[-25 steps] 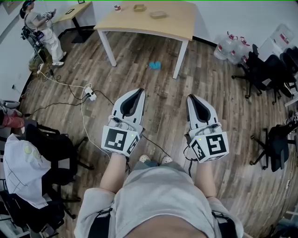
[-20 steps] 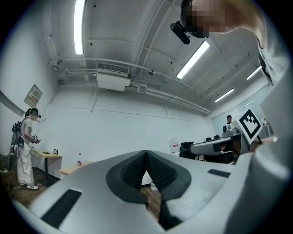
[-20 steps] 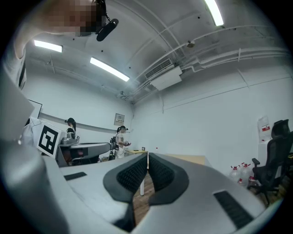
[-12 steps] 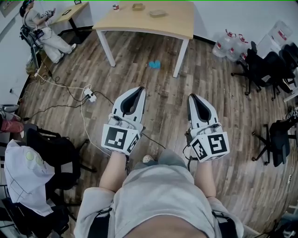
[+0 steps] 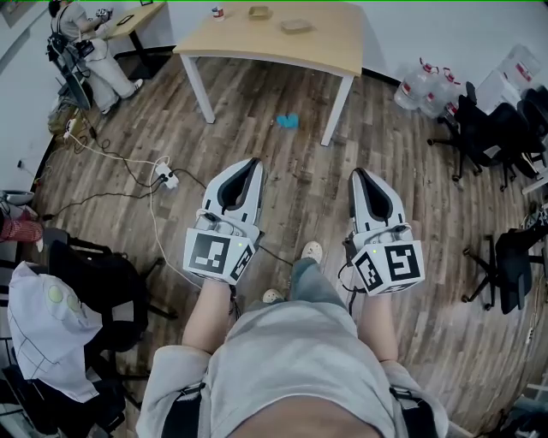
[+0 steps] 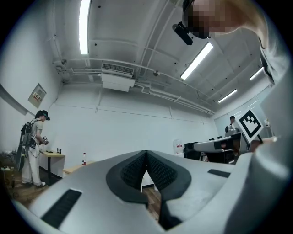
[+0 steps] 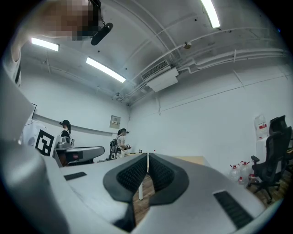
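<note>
Way out left of the left tongs (image 5: pixel 248 165) a person (image 5: pixel 81 43) stands by a side desk, and closer in on that same side there's a black chair with a white garment (image 5: pixel 38 321) draped over it. A white power strip (image 5: pixel 166 177) lies on the wood floor (image 5: pixel 300 192) near the left tongs, a bit to their left, with cables trailing off it. The left tongs are held over the floor with the pads pressed together; in the left gripper view (image 6: pixel 146 153) the tips meet and there's nothing between them. Ahead of both tongs, roughly between their lines, a small blue scrap (image 5: pixel 287 121) lies on the floor beside a leg of the light wooden worktop (image 5: pixel 325 47). The worktop is further ahead and has a small bottle (image 5: pixel 217 12) and two flat tan things on it. A light shoe (image 5: pixel 312 251) shows between the two tongs, back toward the body. The right tongs (image 5: pixel 361 174) are closed tight too, tips touching and gripping nothing in the right gripper view (image 7: pixel 147 156). Off to their right, water jugs (image 5: pixel 424 84) stand by the wall, then black office chairs (image 5: pixel 492 128)
</note>
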Demonstrator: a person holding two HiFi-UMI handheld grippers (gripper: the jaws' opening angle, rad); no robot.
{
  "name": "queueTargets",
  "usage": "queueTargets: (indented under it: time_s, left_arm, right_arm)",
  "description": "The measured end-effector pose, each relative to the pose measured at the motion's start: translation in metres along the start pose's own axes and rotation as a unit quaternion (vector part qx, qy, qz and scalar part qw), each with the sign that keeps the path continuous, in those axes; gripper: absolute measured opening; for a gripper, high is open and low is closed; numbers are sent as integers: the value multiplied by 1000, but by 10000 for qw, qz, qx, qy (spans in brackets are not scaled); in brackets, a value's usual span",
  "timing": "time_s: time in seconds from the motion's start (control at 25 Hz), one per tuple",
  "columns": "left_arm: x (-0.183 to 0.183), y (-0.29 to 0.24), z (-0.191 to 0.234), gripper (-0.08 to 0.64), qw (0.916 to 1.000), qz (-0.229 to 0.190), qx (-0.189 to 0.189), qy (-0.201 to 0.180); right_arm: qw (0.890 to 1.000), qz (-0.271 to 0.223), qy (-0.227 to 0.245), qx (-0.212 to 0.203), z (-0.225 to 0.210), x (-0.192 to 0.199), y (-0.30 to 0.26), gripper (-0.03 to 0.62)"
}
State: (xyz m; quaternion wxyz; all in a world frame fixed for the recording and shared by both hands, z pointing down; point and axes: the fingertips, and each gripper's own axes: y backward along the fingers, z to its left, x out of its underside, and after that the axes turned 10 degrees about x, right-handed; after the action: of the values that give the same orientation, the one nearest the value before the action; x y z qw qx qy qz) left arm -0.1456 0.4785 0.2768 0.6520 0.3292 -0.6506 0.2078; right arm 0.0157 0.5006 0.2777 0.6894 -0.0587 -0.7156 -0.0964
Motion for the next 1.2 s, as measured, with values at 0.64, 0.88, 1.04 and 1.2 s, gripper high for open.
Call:
queueTargets:
  time_s: [0.64, 0.88, 1.04, 1.2]
  left_arm:
    - [16, -122, 44, 15, 9998, -61, -144, -129]
    - [24, -172, 51, 15, 9996, -84, -238, -157]
    - [27, -202, 53, 15, 9993, -98, -307, -192]
    - [28, -225, 53, 15, 9989, -131, -403, -216]
  right_arm:
    - [9997, -101, -7, -225, -80, 0, -111, 15]
    - [9991, -134, 9, -394, -115, 1, -148, 17]
    - [9988, -157, -17, -472, -139, 1, -169, 17]
    - [9978, -172, 7, -641, -155, 2, -184, 15]
